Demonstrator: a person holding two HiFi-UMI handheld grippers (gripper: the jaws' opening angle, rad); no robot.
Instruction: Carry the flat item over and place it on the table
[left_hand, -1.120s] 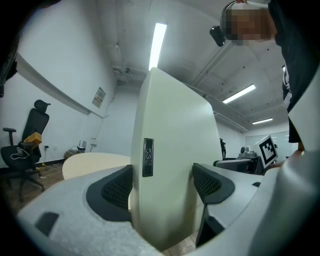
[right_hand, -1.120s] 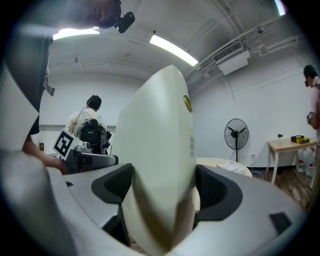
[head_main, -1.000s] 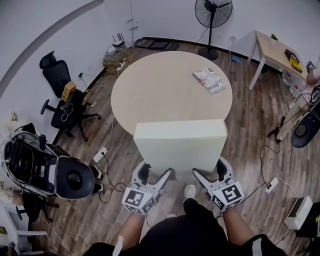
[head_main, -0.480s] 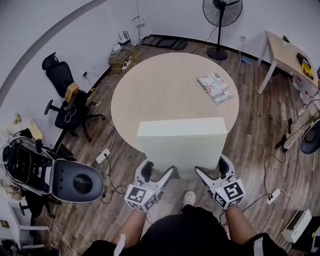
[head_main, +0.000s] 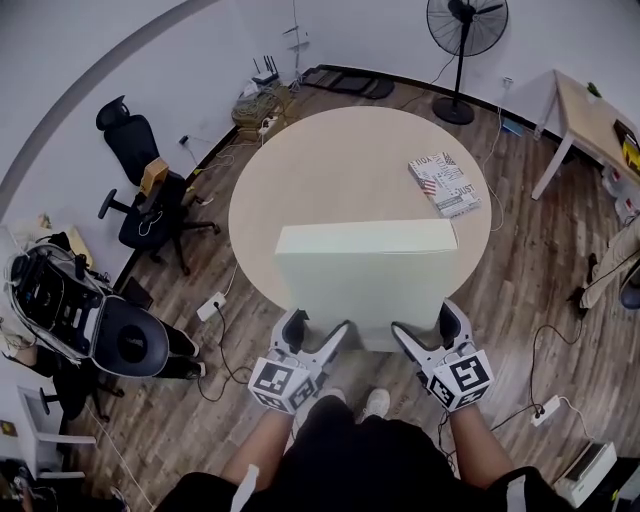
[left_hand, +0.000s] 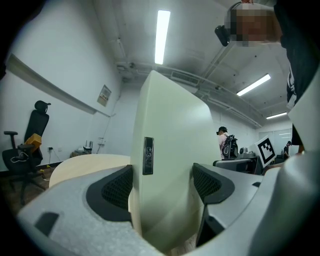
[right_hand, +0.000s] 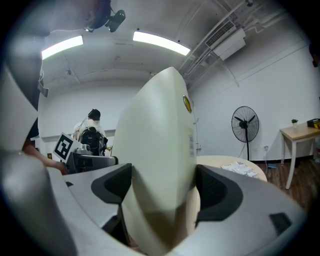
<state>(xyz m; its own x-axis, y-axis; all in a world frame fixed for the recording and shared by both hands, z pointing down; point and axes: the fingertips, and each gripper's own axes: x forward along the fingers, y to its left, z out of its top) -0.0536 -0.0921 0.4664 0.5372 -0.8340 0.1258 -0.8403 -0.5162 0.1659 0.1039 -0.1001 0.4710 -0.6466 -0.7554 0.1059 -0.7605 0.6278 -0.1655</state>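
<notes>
A pale cream flat panel (head_main: 365, 280) is held off the floor, tilted up, with its far edge over the near rim of the round beige table (head_main: 330, 170). My left gripper (head_main: 312, 335) is shut on the panel's near left edge, and my right gripper (head_main: 425, 332) is shut on its near right edge. In the left gripper view the panel (left_hand: 170, 165) stands edge-on between the black pads of the left gripper (left_hand: 162, 185). The right gripper view shows the panel (right_hand: 157, 160) filling the gap between the jaws of the right gripper (right_hand: 162, 187).
A magazine (head_main: 447, 183) lies on the table's right side. A black office chair (head_main: 150, 200) stands to the left, with a grey and black machine (head_main: 90, 320) nearer. A fan (head_main: 465, 30) and a small wooden table (head_main: 590, 110) stand at the back right. Cables and a power strip (head_main: 212, 305) lie on the floor.
The view has shifted towards the round table, which now sits closer. The panel has come along in both grippers, and its far edge reaches further over the table's rim.
</notes>
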